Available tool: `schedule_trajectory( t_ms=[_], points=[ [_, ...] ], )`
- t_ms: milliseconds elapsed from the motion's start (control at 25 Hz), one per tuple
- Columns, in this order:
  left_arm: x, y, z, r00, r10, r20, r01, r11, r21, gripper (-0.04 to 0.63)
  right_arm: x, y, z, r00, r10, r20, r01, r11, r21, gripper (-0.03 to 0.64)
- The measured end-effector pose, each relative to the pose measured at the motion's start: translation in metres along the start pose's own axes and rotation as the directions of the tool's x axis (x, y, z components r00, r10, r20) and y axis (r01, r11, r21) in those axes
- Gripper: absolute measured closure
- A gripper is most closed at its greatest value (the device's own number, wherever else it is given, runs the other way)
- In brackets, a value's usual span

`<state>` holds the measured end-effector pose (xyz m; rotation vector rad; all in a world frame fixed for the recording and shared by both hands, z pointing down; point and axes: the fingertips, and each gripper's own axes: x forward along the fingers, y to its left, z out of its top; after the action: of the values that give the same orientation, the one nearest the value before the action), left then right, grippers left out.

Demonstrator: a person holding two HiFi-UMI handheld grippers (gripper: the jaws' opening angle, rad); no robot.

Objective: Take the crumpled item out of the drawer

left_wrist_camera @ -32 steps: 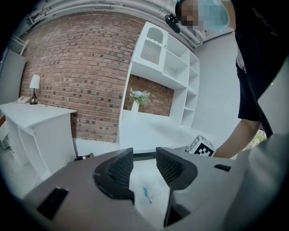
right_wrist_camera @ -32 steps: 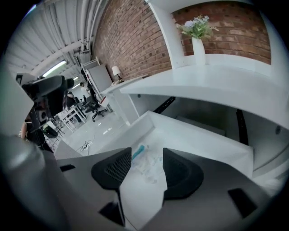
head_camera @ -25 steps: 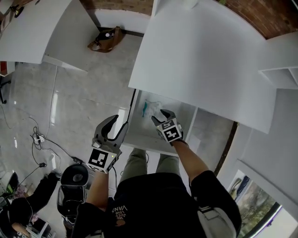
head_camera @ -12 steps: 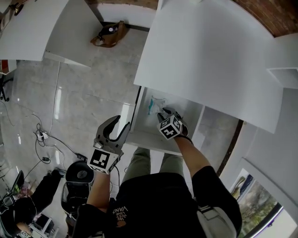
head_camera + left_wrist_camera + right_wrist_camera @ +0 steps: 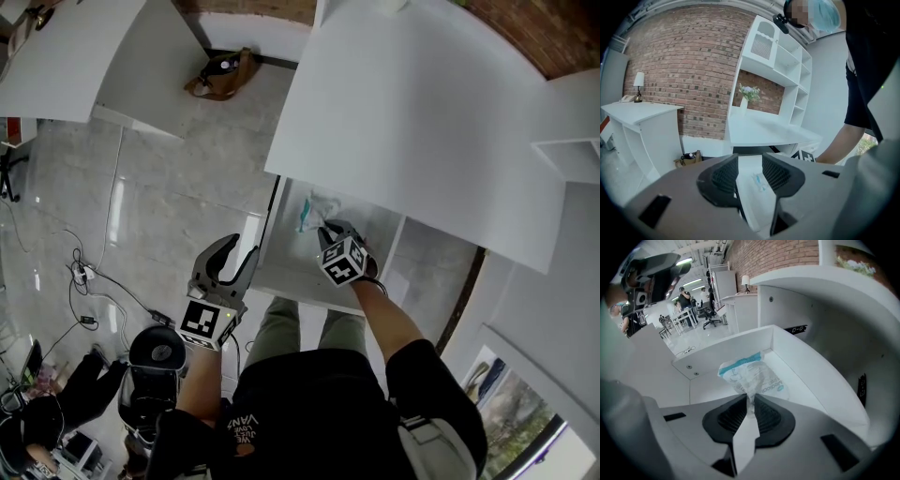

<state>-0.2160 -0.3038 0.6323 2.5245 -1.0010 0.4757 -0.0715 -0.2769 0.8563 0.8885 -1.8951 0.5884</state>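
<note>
Our left gripper (image 5: 234, 255) hangs just outside the open drawer (image 5: 281, 274), its jaws apart with nothing between them and only the drawer showing beyond the gap. Our right gripper (image 5: 749, 412) is down inside the drawer, its jaws closing on the near edge of the crumpled packet (image 5: 751, 375); the puckered corner is pinched between the pads while the rest fans out ahead of the jaw tips on the drawer floor. By our reading the drawer is open and the grasp all but made, with the lift out not yet begun.
</note>
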Motion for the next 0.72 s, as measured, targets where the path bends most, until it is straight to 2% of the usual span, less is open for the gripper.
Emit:
schedule_trajectory(
  t_ms=[360,520,720],
  points=[
    [-0.002,-0.022,0.016,0.998,0.046,0.044,-0.046,0.999,-0.007,0.456,-0.065,0.007,0.022,0.989,0.058,0.134,-0.061,0.998,0.02,0.569],
    [-0.009,-0.041,0.018,0.996,0.072,0.05,-0.072,0.997,-0.007,0.456,-0.107,0.017,0.027,0.973,0.079,0.216,-0.092,0.994,0.052,0.569],
    [-0.013,-0.062,0.042,0.987,0.116,0.11,-0.115,0.993,-0.012,0.457,-0.161,0.009,0.046,0.943,0.079,0.324,-0.104,0.993,0.061,0.569]
  ],
)
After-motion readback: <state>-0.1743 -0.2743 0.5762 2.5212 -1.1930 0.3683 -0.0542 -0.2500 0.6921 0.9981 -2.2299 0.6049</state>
